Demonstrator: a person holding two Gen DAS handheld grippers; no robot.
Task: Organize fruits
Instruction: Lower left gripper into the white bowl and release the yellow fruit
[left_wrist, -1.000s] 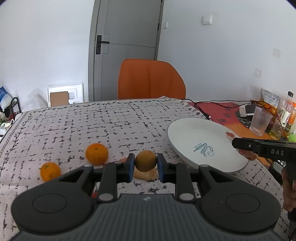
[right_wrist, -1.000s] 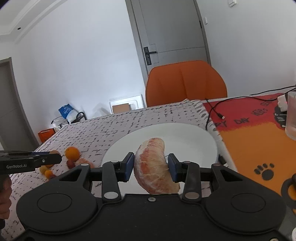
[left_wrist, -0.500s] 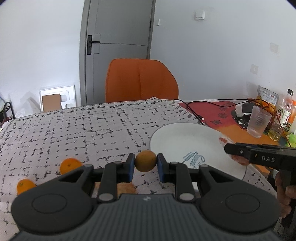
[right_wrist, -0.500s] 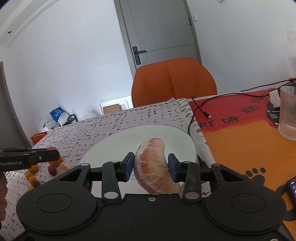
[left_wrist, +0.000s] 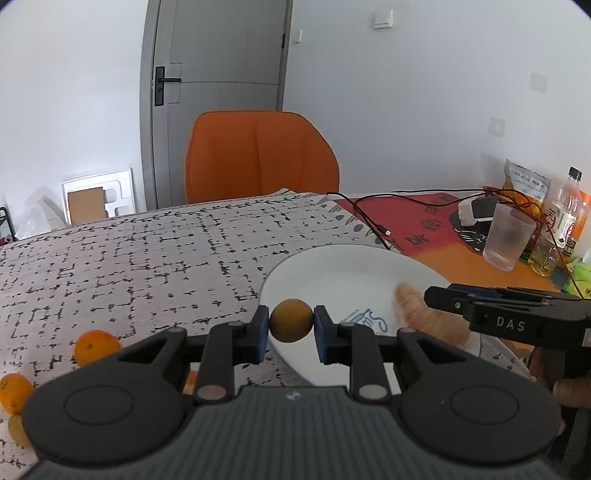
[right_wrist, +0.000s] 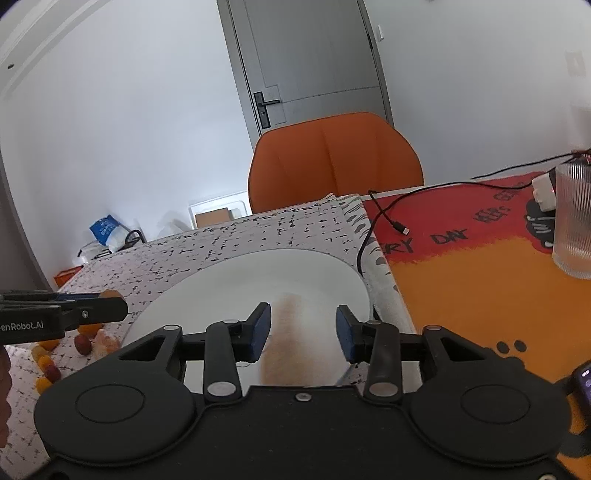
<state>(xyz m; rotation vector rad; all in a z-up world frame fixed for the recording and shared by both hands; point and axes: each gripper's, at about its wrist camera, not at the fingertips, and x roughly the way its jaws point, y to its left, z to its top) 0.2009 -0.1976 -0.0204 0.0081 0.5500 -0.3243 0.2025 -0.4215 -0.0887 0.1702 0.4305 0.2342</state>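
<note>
Fingers (right_wrist: 260, 328) parted (just opening), blurred pomelo segment (right_wrist: 295, 339) between

Both grippers are black plastic; blue pads line the fingers (left_wrist: 259, 334), silver screws sit behind them, with white "DAS" and "GenRobot.AI" lettering.

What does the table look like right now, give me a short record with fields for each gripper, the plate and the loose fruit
left gripper: shut on a small round brownish fruit, near the plate's edge
right gripper: jaws just opened; blurred pomelo wedge between them, over the plate
plate: white, on the patterned cloth
loose fruit: oranges on the cloth left of the plate
</note>
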